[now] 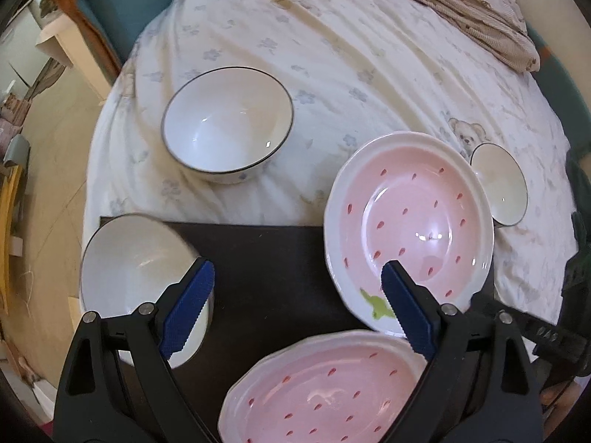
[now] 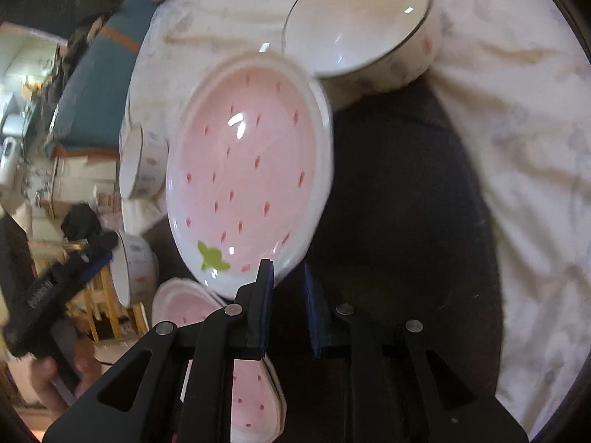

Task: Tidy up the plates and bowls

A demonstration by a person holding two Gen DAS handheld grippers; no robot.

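Here, left hand-held gripper wide open over bare dark mat; right hand-held gripper pinching pink plate rim.

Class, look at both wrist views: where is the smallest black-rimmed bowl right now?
The smallest bowl sits on the bear-print sheet at the right of the left wrist view, just behind the raised strawberry plate; the right wrist view shows it top centre.

My lower pink plate runs off the left view's bottom edge; my arm hides part of it. The small bowl sits half behind the raised plate.
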